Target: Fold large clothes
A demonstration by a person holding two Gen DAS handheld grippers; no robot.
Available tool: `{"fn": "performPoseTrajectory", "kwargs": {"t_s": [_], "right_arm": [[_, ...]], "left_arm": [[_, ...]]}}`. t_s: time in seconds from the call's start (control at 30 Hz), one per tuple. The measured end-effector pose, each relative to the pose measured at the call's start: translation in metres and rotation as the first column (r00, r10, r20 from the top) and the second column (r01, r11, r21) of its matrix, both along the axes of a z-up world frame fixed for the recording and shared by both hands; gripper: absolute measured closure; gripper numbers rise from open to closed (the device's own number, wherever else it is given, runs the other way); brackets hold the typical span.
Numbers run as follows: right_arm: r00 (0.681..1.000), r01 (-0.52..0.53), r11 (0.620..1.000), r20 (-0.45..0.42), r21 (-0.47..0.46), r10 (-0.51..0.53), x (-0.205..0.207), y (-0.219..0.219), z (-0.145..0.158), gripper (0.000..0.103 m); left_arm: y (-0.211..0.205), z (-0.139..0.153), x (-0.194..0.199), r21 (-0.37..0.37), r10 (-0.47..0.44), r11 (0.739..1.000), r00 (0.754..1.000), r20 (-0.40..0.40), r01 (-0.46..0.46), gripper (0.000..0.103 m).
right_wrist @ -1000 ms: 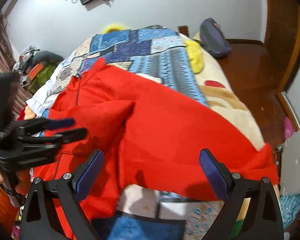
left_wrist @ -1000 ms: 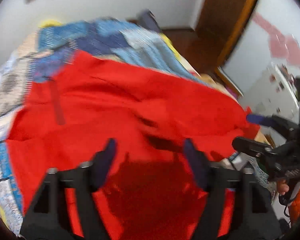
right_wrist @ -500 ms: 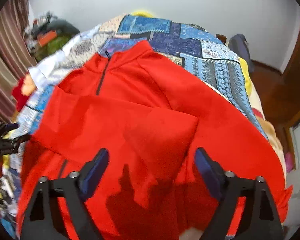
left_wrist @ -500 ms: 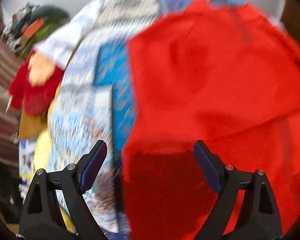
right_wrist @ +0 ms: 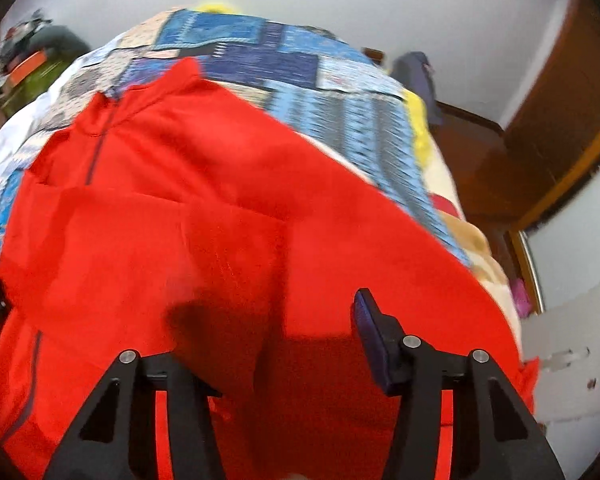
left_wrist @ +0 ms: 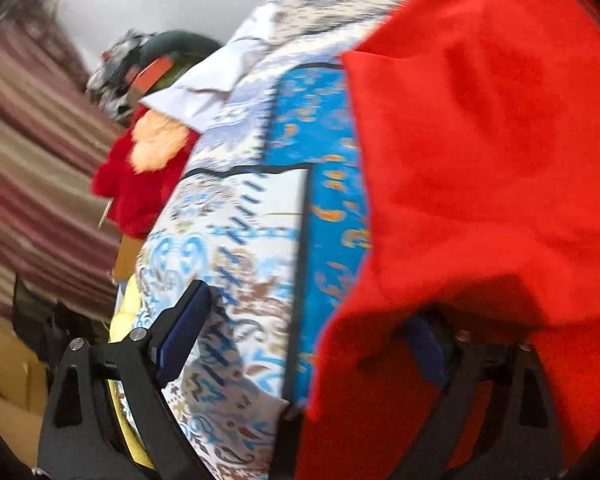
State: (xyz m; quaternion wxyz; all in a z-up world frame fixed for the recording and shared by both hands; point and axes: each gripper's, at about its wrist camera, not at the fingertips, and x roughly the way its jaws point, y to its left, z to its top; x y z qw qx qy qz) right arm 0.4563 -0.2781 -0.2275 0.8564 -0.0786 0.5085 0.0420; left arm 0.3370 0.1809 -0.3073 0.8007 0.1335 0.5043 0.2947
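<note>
A: Start close. What are the tools doing?

B: The left hand-held gripper [left_wrist: 300, 344] has its fingers spread wide, straddling the near left edge of the red garment [left_wrist: 480, 160]; red cloth drapes over its right finger, but nothing is pinched. The right hand-held gripper [right_wrist: 268, 344] is also spread apart, low over the hem area of the garment [right_wrist: 240, 240]. Its left pad is hidden by cloth or blur, so I can't say whether fabric sits between the fingers.

A: And the garment itself?

B: Spread across the bed, on the patchwork bedspread [right_wrist: 260, 52], collar and zip [right_wrist: 96, 152] pointing away toward the far wall. One sleeve looks already folded in across the chest, making a squarish flap [right_wrist: 172, 236] near the middle.

A: So how far along?

B: Early, I'd judge. One sleeve is in; the other side and the lengthwise folds appear still to be done. The right edge still reaches out toward the bed's far side.

A: What changed from the earlier pictures?

B: A second ago the left gripper faced across the garment toward the door; it has swung to the left edge, now seeing the plush red toy [left_wrist: 140, 184] and striped curtain [left_wrist: 32, 152]. The right one has moved in from the bedspread's bare near corner to over the red cloth, closer than half a second ago.
</note>
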Motion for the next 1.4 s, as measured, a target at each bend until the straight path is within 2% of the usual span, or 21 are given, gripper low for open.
{"fn": "performPoseTrajectory", "kwargs": {"t_s": [0.07,0.13,0.23,0.3,0.37,0.47,0.57,0.63,0.8,0.9,1.03,1.13,1.23,1.33,1.4], "right_arm": [[0.999,0.03,0.999,-0.011,-0.012,-0.03,-0.003,-0.017,-0.003,0.053],[0.998,0.059,0.998,-0.01,-0.036,-0.06,-0.007,-0.033,-0.007,0.053],[0.998,0.063,0.998,-0.012,-0.017,-0.063,-0.015,-0.052,-0.008,0.05],[0.998,0.067,0.997,-0.021,-0.027,-0.067,-0.021,-0.061,-0.008,0.035],[0.998,0.065,0.996,-0.012,-0.054,-0.066,-0.029,-0.068,-0.007,0.025],[0.997,0.076,0.992,0.003,-0.103,-0.077,-0.037,-0.078,-0.007,0.019],[0.996,0.09,0.989,-0.007,-0.115,-0.092,-0.043,-0.093,-0.012,0.006],[0.994,0.103,0.991,-0.017,-0.089,-0.104,-0.047,-0.103,-0.016,0.003],[0.976,0.211,0.973,-0.078,0.095,-0.204,-0.054,-0.147,-0.012,0.003],[0.956,0.292,0.931,-0.109,0.221,-0.274,-0.064,-0.181,-0.005,0.003],[0.915,0.403,0.847,-0.148,0.346,-0.375,-0.076,-0.23,0.001,0.003],[0.885,0.465,0.811,-0.165,0.355,-0.435,-0.08,-0.255,-0.004,0.003],[0.846,0.533,0.763,-0.224,0.366,-0.484,-0.08,-0.28,-0.02,0.004],[0.791,0.612,0.685,-0.328,0.395,-0.517,-0.081,-0.3,-0.047,0.017],[0.765,0.644,0.644,-0.379,0.413,-0.522,-0.081,-0.309,-0.062,0.031]], "left_arm": [[0.017,0.005,0.0,-0.069,0.047,0.997,0.999,0.017,-0.045,0.006],[0.026,0.011,-0.001,-0.108,0.083,0.991,0.996,0.032,-0.079,0.005],[0.036,0.014,0.002,-0.15,0.114,0.983,0.993,0.03,-0.108,0.005],[0.037,0.017,0.004,-0.157,0.123,0.98,0.992,0.019,-0.119,0.005],[0.042,0.019,0.005,-0.175,0.136,0.976,0.991,0.011,-0.132,0.005],[0.05,0.027,0.001,-0.237,0.135,0.963,0.991,0.002,-0.131,0.005],[0.05,0.04,-0.009,-0.286,0.114,0.952,0.993,0.006,-0.107,0.005],[0.045,0.048,-0.019,-0.304,0.103,0.948,0.995,0.007,-0.096,0.005],[0.03,0.081,-0.033,-0.281,0.053,0.959,0.998,0.044,-0.038,0.005],[0.019,0.102,-0.029,-0.291,0.026,0.957,0.996,0.081,-0.001,0.005],[-0.003,0.123,-0.007,-0.38,-0.01,0.923,0.99,0.142,0.064,0.005],[-0.027,0.13,0.014,-0.445,-0.038,0.888,0.983,0.18,0.116,0.005],[-0.058,0.124,0.04,-0.487,-0.071,0.86,0.98,0.184,0.154,0.005],[-0.094,0.112,0.065,-0.513,-0.124,0.837,0.979,0.159,0.189,0.005],[-0.12,0.1,0.08,-0.535,-0.168,0.816,0.976,0.141,0.218,0.005]]}}
